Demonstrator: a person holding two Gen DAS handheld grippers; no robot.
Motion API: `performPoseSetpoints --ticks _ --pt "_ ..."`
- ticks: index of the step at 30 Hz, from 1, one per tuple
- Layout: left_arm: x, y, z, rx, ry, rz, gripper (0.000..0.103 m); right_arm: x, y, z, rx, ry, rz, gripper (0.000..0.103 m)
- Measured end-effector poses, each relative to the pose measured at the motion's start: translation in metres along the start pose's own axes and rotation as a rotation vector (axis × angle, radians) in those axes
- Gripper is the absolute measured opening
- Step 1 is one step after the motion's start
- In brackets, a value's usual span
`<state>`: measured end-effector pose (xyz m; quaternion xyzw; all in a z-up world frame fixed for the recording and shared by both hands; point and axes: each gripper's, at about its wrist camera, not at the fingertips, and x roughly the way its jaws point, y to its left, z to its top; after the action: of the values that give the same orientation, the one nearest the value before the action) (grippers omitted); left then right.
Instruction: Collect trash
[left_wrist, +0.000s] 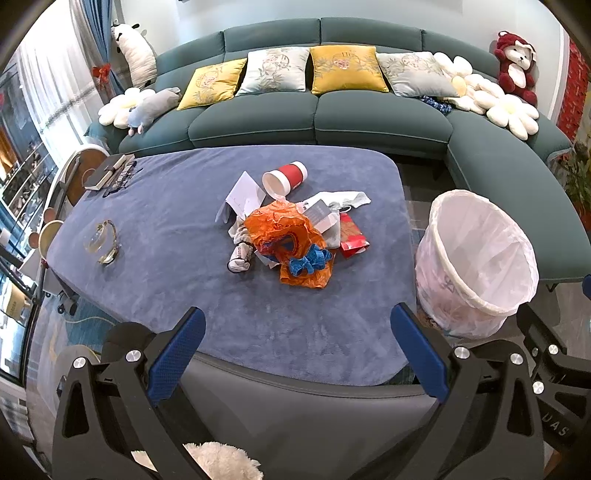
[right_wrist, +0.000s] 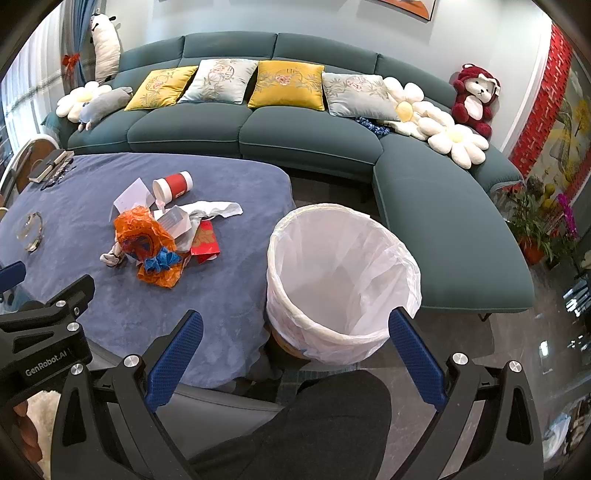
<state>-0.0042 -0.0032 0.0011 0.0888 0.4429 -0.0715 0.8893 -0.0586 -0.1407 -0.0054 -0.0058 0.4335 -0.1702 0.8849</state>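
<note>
A: Where's the trash?

B: Heaped mid-table on the blue cloth (left_wrist: 207, 295). An orange bag (left_wrist: 286, 238) lies on top with a blue scrap (left_wrist: 309, 263) on it; a red cup (left_wrist: 286, 179) is tipped on its side behind, beside white paper (left_wrist: 243, 195). A red packet (left_wrist: 351, 236) sits on the bin side, and a small rolled white thing (left_wrist: 240, 258) lies at the near left of the heap.

A: And the bin (right_wrist: 343, 280)?

B: On the floor just off the table's right edge, lined with a white bag, nothing visible inside.

A: Grippers?

B: The left gripper (left_wrist: 297, 354) hangs over the near edge, jaws spread wide, holding nothing. The right gripper (right_wrist: 295, 358) hovers in front of the bin — wide apart too, and bare.

A: What could go wrong?

B: My guess: the bag is thin and crumpled, so a pinch may take only a fold and drag the scrap or paper off with it. The cup could roll if nudged. The liner looks loose — a brush on the rim might pull it in.

A: Anything to steer clear of?

B: The glass dish (left_wrist: 103, 240) at left and the books (left_wrist: 107, 171) in the far corner aren't trash, I'd say.
</note>
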Motion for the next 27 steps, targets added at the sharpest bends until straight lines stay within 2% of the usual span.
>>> performPoseSetpoints --ticks 27 --pt "0.0049 0.0003 -0.0037 -0.001 0.011 0.002 0.096 0.0008 0.0004 0.0003 -0.001 -0.003 0.002 0.096"
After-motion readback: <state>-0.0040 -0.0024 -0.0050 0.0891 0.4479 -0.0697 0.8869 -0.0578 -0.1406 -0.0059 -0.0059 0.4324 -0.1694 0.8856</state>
